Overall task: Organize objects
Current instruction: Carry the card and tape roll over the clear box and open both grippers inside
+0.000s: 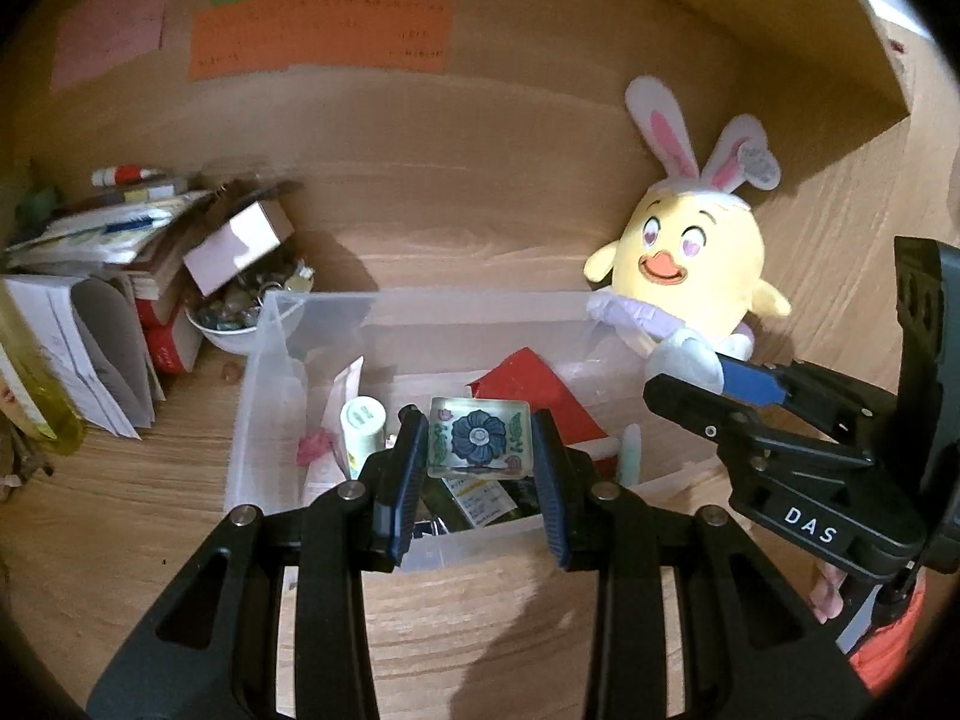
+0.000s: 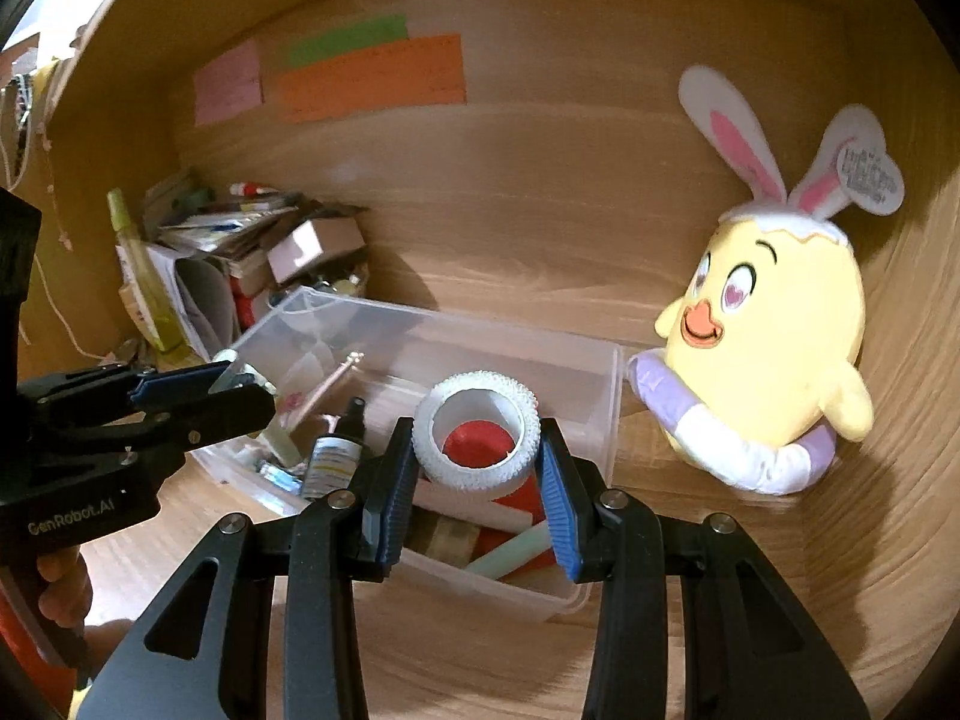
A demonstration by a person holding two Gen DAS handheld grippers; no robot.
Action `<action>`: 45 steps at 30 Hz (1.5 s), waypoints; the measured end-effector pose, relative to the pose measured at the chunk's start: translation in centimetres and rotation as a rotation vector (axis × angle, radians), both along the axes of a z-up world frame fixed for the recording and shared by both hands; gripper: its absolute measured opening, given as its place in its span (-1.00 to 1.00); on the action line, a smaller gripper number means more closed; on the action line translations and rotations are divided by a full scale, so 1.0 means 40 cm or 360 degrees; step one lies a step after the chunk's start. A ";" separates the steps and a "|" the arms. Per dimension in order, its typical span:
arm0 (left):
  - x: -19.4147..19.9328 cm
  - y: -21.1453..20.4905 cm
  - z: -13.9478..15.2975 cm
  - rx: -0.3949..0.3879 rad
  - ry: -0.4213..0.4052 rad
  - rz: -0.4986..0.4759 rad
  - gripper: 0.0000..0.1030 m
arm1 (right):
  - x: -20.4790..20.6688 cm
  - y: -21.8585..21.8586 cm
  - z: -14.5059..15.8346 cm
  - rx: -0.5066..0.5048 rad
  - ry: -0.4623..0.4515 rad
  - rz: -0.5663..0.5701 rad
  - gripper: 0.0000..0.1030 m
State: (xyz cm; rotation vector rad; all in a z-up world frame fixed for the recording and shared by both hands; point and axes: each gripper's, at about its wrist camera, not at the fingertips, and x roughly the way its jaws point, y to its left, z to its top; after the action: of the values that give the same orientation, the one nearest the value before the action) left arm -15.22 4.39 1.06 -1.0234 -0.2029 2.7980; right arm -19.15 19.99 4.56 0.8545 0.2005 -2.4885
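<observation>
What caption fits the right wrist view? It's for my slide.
Right hand-held gripper holds a white tape roll above a clear bin.

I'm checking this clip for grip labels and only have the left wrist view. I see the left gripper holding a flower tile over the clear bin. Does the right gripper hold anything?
Observer: Yes. The right gripper is shut on a white textured tape roll.
Operator: Where is it relative to the bin?
Observer: Over the right end of the clear plastic bin, above a red item seen through the roll's hole.
Operator: Anything in the bin my view misses?
Observer: A small dark spray bottle stands near the bin's left half, beside the left gripper.
</observation>
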 end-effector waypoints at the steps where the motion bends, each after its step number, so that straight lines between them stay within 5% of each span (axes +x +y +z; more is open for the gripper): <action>1: -0.009 0.001 -0.006 0.0002 -0.0014 -0.0002 -0.33 | -0.006 0.001 -0.007 0.0000 -0.0013 -0.0006 -0.31; 19: -0.074 0.015 -0.073 0.0008 -0.0130 -0.0043 -0.33 | -0.067 -0.019 -0.095 0.0071 -0.0172 -0.0003 -0.31; 25: -0.058 0.013 -0.060 0.0031 -0.0100 -0.0055 0.01 | -0.066 -0.026 -0.096 0.0085 -0.0169 -0.0007 -0.30; 31: -0.032 0.017 -0.033 0.0023 -0.0040 -0.0054 0.16 | -0.047 -0.035 -0.086 0.0106 -0.0137 0.0007 0.26; 41: 0.023 -0.008 -0.013 0.0048 -0.0009 -0.0010 0.37 | -0.016 -0.025 -0.052 0.0091 -0.0102 0.0018 0.29; 45: 0.047 -0.021 -0.004 0.0036 0.0015 0.0006 0.44 | 0.002 -0.010 -0.037 0.0070 -0.0086 0.0002 0.54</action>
State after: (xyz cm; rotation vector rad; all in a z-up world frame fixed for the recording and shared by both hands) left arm -13.33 3.56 0.92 -1.0060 -0.2348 2.7968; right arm -19.06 19.58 3.10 0.9382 0.2383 -2.4647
